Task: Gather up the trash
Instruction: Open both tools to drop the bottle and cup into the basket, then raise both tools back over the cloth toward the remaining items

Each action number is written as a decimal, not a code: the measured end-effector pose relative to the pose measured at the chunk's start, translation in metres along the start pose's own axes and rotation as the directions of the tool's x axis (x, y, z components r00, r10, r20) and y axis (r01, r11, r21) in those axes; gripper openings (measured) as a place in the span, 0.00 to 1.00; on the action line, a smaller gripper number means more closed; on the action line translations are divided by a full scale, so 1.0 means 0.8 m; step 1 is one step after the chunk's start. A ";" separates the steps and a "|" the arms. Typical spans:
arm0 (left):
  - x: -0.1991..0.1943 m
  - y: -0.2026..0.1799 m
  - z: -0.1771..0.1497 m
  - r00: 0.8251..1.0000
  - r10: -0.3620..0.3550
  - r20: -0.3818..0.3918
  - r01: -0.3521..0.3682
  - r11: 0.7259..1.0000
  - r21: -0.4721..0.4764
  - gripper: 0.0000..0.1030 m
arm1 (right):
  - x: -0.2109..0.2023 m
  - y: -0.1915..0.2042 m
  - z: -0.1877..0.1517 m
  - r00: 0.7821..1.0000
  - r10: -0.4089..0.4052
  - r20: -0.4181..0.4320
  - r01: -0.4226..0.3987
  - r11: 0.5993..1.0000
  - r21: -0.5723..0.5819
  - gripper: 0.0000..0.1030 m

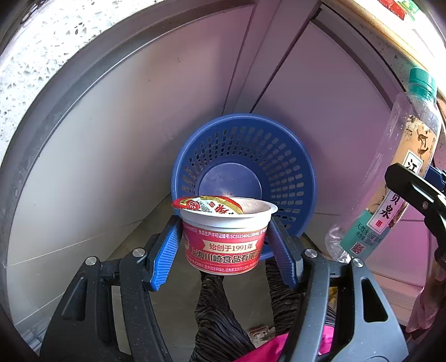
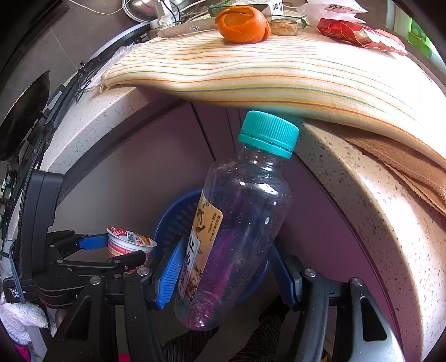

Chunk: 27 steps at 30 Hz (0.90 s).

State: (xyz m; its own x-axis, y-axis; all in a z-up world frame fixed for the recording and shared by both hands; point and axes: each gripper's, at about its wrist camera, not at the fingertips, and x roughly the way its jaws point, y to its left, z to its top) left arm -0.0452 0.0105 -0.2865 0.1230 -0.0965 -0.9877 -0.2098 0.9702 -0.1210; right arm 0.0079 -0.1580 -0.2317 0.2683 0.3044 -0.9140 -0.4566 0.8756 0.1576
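My left gripper (image 1: 224, 245) is shut on a red-and-white yogurt cup (image 1: 225, 236) with its foil lid peeled back, held upright just in front of a blue plastic basket (image 1: 295, 167) on the floor. My right gripper (image 2: 224, 275) is shut on an empty clear plastic bottle (image 2: 239, 222) with a teal cap, tilted, above and in front of the basket (image 2: 170, 220). The bottle also shows at the right of the left wrist view (image 1: 390, 189). The cup and left gripper show at the lower left of the right wrist view (image 2: 128, 245).
The basket stands against pale cabinet doors (image 1: 111, 139) under a speckled counter edge (image 2: 362, 181). A striped cloth (image 2: 278, 75) on the counter carries an orange peel (image 2: 242, 25), a brown piece (image 2: 284, 27) and a red wrapper (image 2: 359, 34).
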 end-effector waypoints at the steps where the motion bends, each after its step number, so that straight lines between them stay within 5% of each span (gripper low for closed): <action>1: 0.001 -0.001 0.000 1.000 0.003 -0.002 -0.003 1.000 0.000 0.64 | 0.001 0.000 0.001 1.000 0.000 -0.003 0.000 1.000 -0.003 0.62; 4: 0.000 0.000 0.001 1.000 0.010 -0.002 -0.010 1.000 -0.004 0.73 | 0.002 0.001 0.004 1.000 -0.004 -0.010 0.004 1.000 -0.005 0.62; 27: -0.053 -0.002 0.016 0.998 -0.001 0.069 0.002 1.000 -0.020 0.73 | -0.043 -0.006 0.015 0.998 0.030 0.063 -0.030 1.000 0.006 0.68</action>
State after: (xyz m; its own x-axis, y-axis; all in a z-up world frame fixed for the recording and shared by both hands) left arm -0.0378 0.0157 -0.2429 0.1894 -0.0819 -0.9785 -0.2291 0.9653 -0.1251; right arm 0.0111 -0.1679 -0.1960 0.3077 0.3535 -0.8834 -0.4593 0.8683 0.1875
